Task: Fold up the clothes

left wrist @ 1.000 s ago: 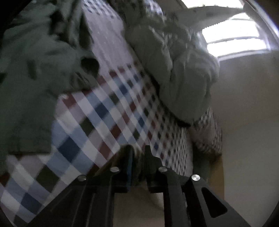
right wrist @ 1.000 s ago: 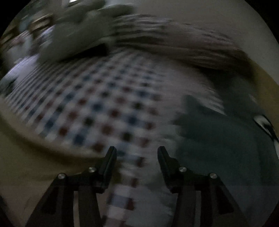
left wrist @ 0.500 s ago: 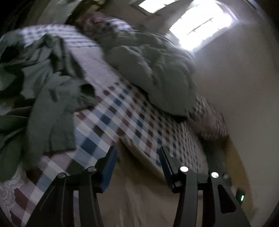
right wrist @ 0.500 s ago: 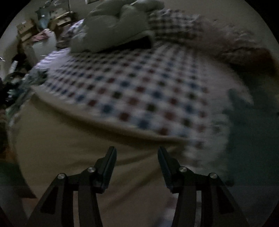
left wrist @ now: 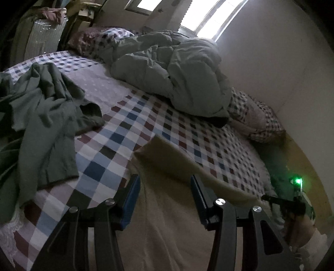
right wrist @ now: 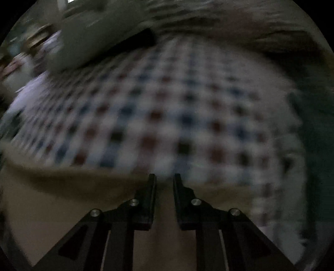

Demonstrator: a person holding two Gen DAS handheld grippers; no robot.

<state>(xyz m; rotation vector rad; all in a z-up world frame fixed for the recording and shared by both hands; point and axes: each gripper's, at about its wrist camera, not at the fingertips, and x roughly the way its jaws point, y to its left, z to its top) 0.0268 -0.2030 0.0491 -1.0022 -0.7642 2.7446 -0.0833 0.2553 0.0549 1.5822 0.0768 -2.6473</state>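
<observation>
Green garment (left wrist: pixel 43 116) is seen crumpled on the checked bedsheet (left wrist: pixel 146 129), left of the left gripper (left wrist: pixel 165 187), whose jaws are spread with nothing between them. Right gripper (right wrist: pixel 163 183) has just been closing; a narrow gap remains, nothing is pinched. Farther back, a grey-green duvet (left wrist: pixel 177 77) is heaped below the window (left wrist: pixel 210 18).

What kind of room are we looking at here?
Most likely a bedroom. There is a bed with a checked sheet, a rumpled pale duvet heaped near a pillow, and a bright window behind. Crumpled green clothes lie on the sheet.
</observation>
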